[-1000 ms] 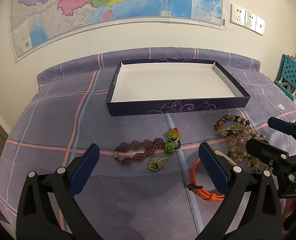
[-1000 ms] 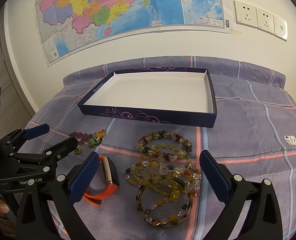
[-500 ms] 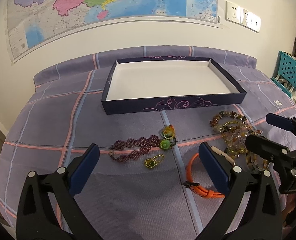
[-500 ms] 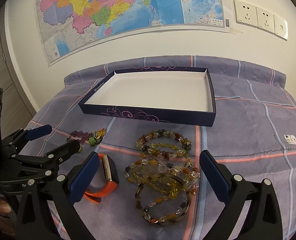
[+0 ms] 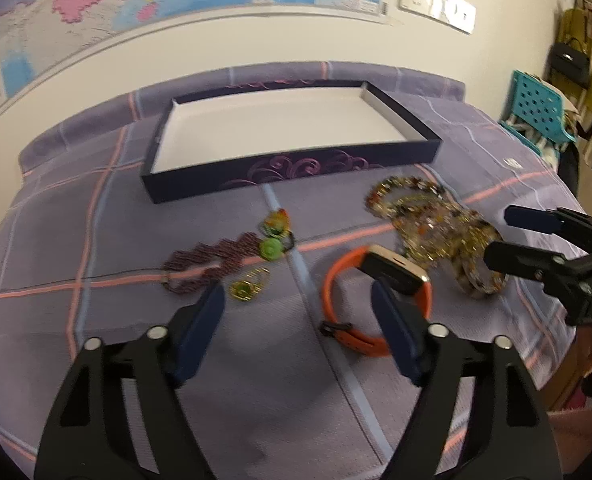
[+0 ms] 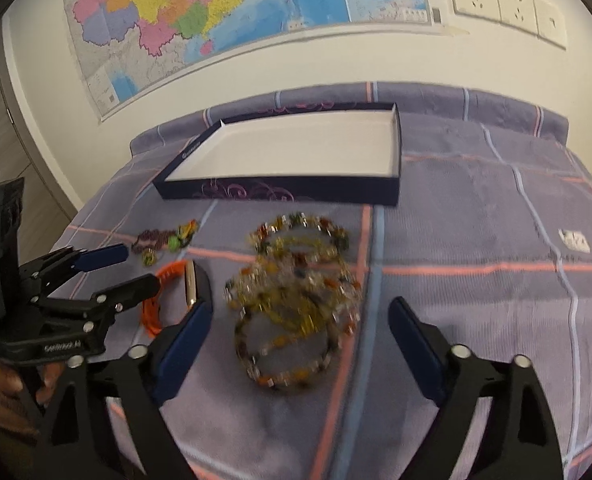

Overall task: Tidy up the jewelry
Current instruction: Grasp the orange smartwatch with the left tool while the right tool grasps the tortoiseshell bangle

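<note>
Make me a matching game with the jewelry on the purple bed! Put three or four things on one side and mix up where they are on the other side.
Things:
1. orange watch band with a gold face
2. pile of yellow and amber beaded bracelets
3. dark purple woven bracelet
4. shallow dark box with a white inside

Places:
A. farthest back, near the wall, nothing in it
B. in front of the open right gripper
C. leftmost jewelry on the blanket
D. beside the left gripper's right finger

Pairs: 1-D, 2-B, 3-C, 4-A
</note>
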`<state>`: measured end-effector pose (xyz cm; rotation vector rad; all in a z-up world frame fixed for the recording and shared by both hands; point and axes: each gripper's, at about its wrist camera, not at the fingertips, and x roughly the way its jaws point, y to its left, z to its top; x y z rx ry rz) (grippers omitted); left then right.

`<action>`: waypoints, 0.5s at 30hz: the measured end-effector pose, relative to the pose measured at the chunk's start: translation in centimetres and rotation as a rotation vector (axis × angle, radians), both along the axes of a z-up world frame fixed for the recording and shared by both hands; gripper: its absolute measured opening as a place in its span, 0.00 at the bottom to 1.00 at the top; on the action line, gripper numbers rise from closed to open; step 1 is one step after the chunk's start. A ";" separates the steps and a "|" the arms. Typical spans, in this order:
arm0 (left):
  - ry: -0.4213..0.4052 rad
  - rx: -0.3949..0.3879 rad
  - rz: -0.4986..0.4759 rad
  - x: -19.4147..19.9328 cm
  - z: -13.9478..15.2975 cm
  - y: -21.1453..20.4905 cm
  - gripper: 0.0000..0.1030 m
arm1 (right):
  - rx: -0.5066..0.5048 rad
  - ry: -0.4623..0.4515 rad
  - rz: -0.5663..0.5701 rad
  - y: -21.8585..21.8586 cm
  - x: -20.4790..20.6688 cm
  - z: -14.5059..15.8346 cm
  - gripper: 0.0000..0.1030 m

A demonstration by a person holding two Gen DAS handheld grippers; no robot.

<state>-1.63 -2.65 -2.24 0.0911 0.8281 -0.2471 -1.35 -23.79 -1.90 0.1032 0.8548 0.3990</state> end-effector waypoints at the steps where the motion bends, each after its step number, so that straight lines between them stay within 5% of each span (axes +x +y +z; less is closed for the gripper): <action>1: 0.008 -0.006 -0.013 0.0 -0.1 -0.1 0.66 | 0.009 0.008 0.002 -0.2 -0.1 -0.2 0.65; 3: 0.029 -0.029 -0.040 0.2 -0.3 -0.3 0.56 | 0.041 0.033 0.003 -0.9 -0.2 -0.6 0.53; 10: 0.077 -0.070 -0.098 1.0 -0.5 -0.6 0.48 | 0.066 0.068 0.003 -1.5 0.0 -1.1 0.15; 15: 0.134 -0.083 -0.123 1.7 -1.2 -0.7 0.33 | 0.060 0.075 0.002 -1.7 0.1 -1.4 0.09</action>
